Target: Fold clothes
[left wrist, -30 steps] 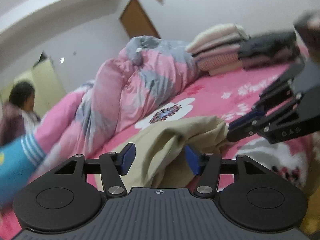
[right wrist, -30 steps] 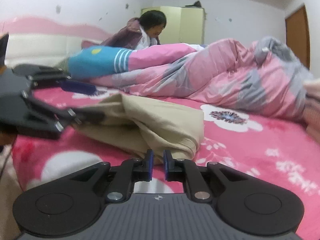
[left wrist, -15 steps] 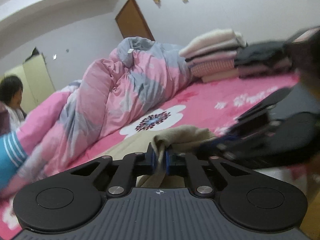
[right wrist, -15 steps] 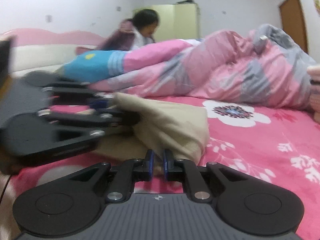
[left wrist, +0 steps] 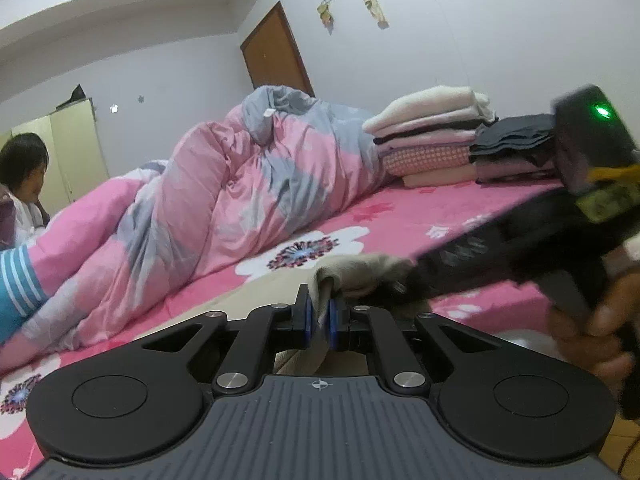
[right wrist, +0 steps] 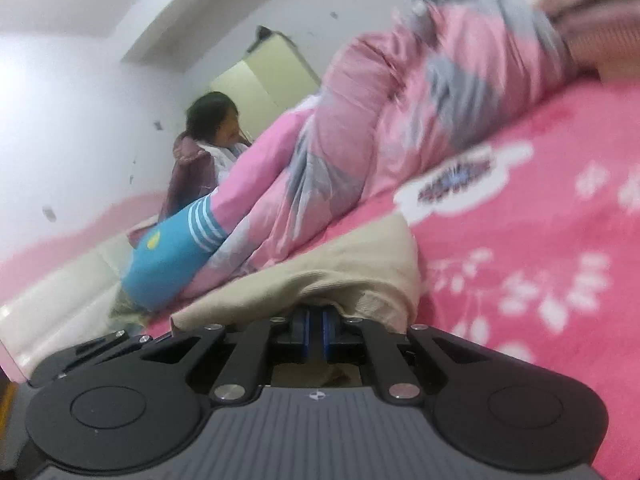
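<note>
A rumpled pink-grey quilt (left wrist: 248,184) lies along the pink floral bedsheet (left wrist: 404,216); a person (right wrist: 212,136) sits behind, seemingly near a wardrobe (left wrist: 76,148).

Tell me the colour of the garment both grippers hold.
Plain beige garment; clearest in the right wrist view.

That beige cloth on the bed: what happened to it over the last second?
The left gripper, open a second ago, has closed on the beige garment. The right gripper stays clamped on it and has tilted. The quilt and folded stacks stayed put.
</note>
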